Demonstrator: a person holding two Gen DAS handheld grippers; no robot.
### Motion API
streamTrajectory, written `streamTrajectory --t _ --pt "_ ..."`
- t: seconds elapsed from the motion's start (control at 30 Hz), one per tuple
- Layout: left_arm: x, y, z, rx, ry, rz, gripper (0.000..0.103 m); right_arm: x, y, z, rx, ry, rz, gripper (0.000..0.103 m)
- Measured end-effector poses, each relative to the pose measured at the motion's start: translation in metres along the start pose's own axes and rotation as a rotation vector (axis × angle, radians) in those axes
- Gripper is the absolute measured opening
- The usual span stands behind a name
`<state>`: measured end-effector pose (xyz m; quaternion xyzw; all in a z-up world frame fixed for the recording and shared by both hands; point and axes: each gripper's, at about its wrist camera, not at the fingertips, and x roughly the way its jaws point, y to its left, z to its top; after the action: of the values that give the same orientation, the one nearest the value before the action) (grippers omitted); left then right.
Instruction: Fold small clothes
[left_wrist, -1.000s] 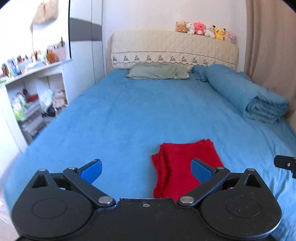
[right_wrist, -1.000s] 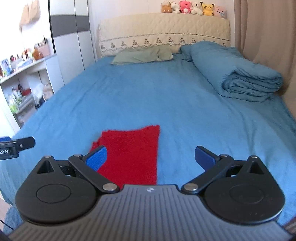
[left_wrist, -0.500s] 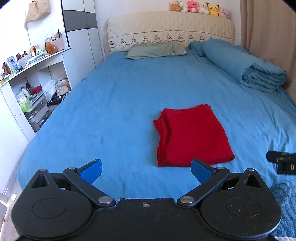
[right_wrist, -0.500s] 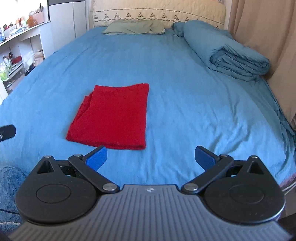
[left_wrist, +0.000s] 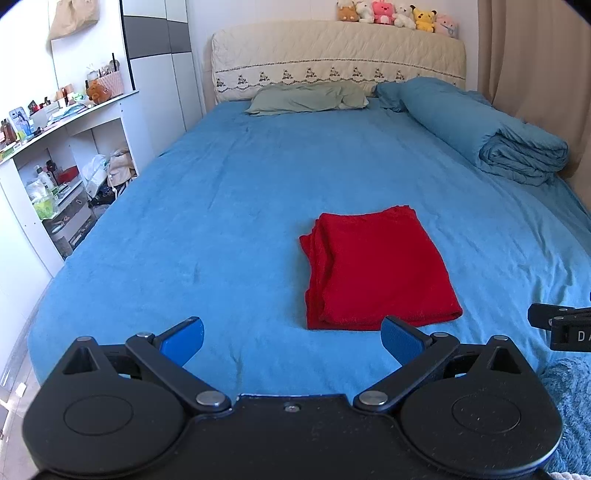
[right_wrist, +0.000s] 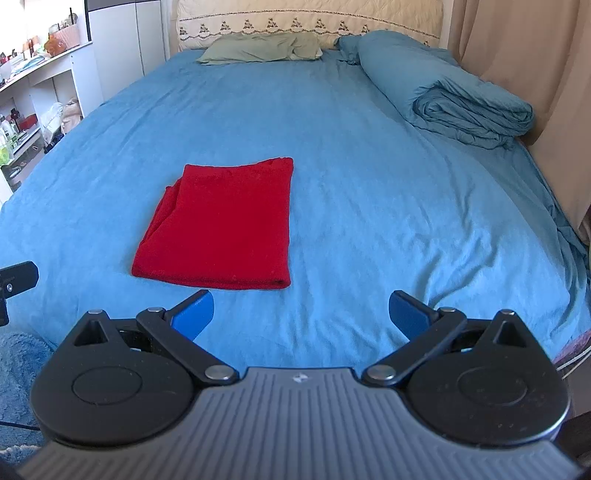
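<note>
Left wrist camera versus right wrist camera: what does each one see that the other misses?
Only the left wrist view shows the plush toys on the headboard. Only the right wrist view shows the bed's right edge by the curtain. Both share the folded red cloth on the blue bed, the green pillow, the rolled duvet, and open, empty grippers: left gripper, right gripper.

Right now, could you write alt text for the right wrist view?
A folded red cloth lies flat on a blue bed, ahead and left of the open right gripper, which holds nothing. A rolled blue duvet lies far right.
</note>
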<state>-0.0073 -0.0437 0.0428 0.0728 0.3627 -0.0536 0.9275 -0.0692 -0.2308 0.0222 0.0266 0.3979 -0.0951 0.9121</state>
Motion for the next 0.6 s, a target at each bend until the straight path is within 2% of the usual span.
streamTrajectory --t 0.6 --pt "-0.0043 0.0017 0.0022 -0.011 -0.01 -0.006 0.103 -0.0009 -0.0015 -0.0009 0.008 0.001 -0.006 0.103"
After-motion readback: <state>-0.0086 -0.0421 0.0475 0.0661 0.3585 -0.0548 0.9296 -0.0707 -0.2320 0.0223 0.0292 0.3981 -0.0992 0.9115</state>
